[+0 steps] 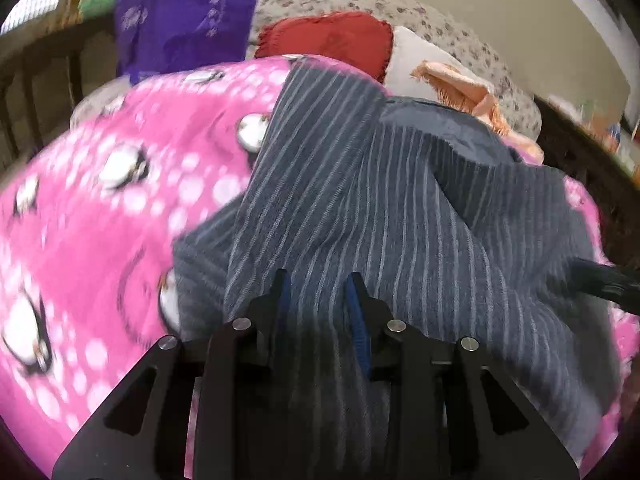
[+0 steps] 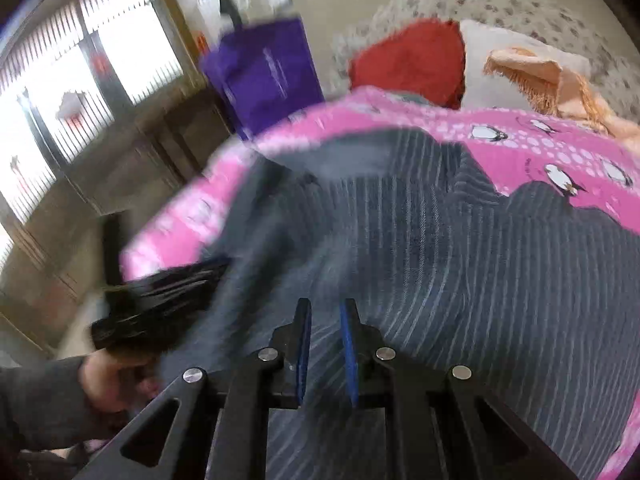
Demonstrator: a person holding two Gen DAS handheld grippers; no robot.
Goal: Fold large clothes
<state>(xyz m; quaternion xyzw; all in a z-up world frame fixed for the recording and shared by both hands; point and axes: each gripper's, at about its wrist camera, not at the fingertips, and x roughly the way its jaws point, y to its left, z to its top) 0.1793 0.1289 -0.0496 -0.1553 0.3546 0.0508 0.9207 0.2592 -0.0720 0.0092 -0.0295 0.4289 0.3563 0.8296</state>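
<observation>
Pink penguin blanket (image 1: 100,208) covers the bed, and the grey striped garment (image 1: 360,200) sprawls rumpled across it: soft, floppy, probably best pinched at an edge or corner. Left tool (image 1: 318,280) and right tool (image 2: 325,307) hover released. Blur hides hems.

A pink penguin-print blanket (image 1: 100,208) covers the bed, with a red cushion (image 1: 336,44) and a fringed peach cloth (image 1: 460,88) lying beyond it against a floral pillow (image 1: 460,28). A purple bag (image 2: 264,72) stands beside the bed, near a bright barred window (image 2: 60,100)
</observation>
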